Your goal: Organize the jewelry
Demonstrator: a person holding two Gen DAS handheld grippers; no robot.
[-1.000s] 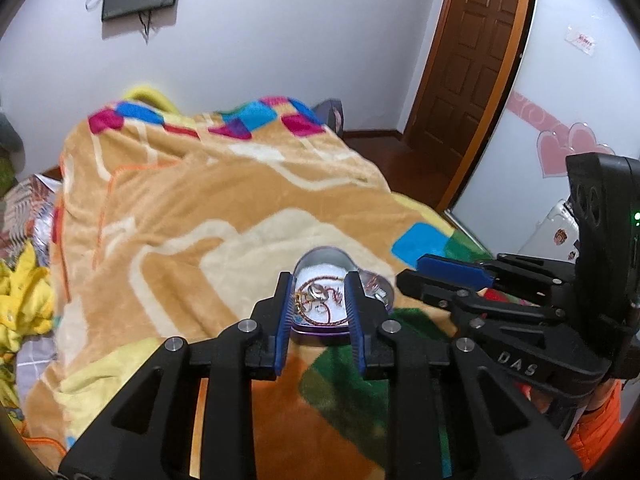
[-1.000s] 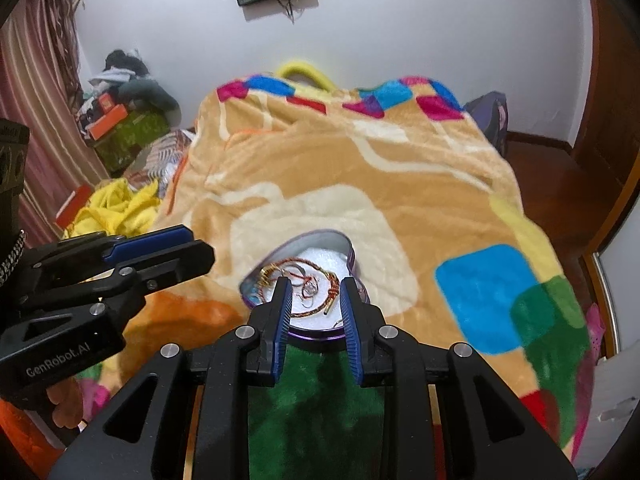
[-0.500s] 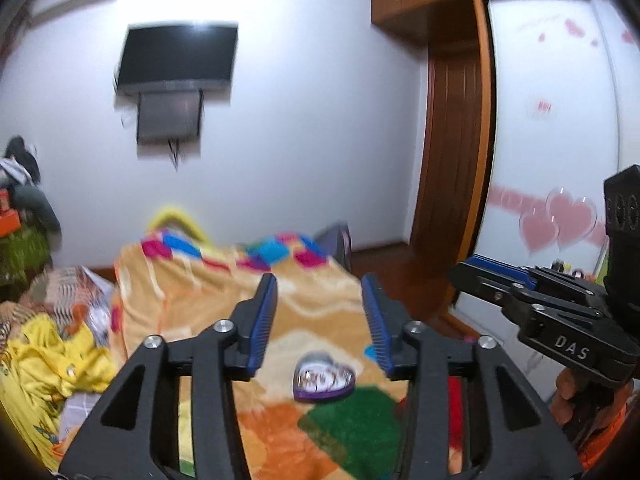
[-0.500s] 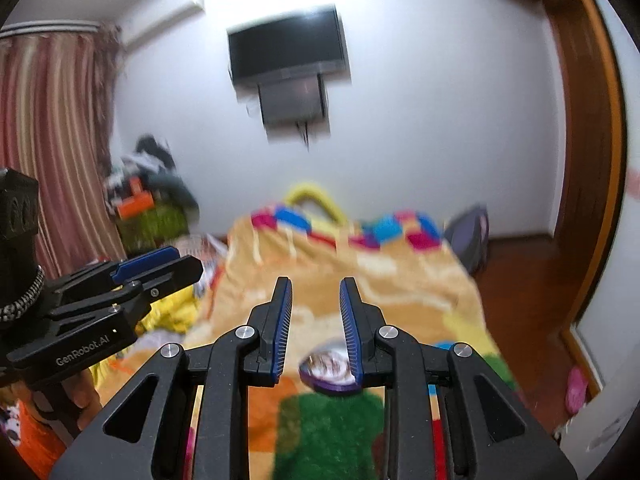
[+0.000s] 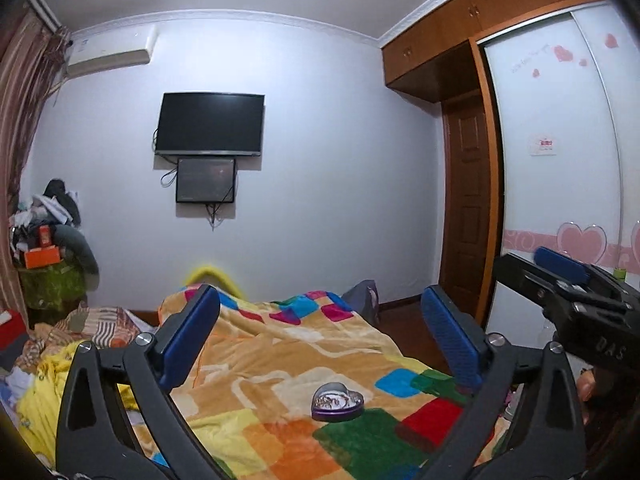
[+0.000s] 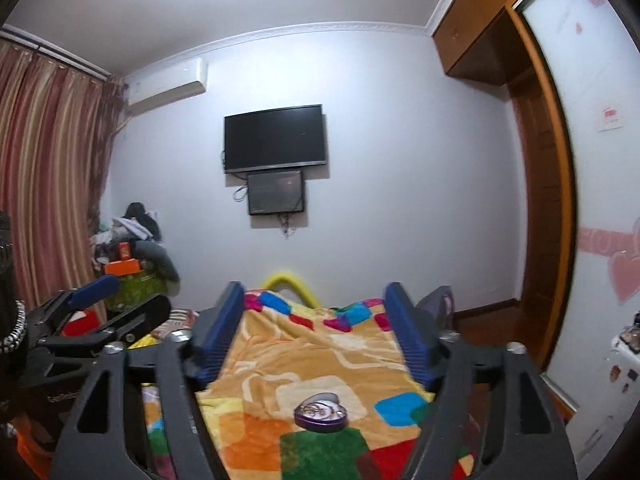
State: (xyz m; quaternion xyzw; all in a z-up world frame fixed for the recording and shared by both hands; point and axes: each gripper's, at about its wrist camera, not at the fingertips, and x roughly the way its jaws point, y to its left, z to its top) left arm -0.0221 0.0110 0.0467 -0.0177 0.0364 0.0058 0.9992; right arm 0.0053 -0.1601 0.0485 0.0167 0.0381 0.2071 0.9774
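A purple heart-shaped tin lies open on the patterned blanket, with tangled chains and bracelets inside; it also shows in the right wrist view. My left gripper is open wide and empty, raised well back from the tin. My right gripper is also open wide and empty, raised above and behind the tin. The right gripper shows at the right edge of the left wrist view, and the left gripper at the left edge of the right wrist view.
The blanket covers a bed. A pile of clothes and boxes stands at the far left. A TV hangs on the back wall. A wooden door and a wardrobe are on the right.
Both grippers have lifted and pulled back from the tin, tilting up toward the wall. Both have opened from narrow to wide. The tin stays on the blanket.
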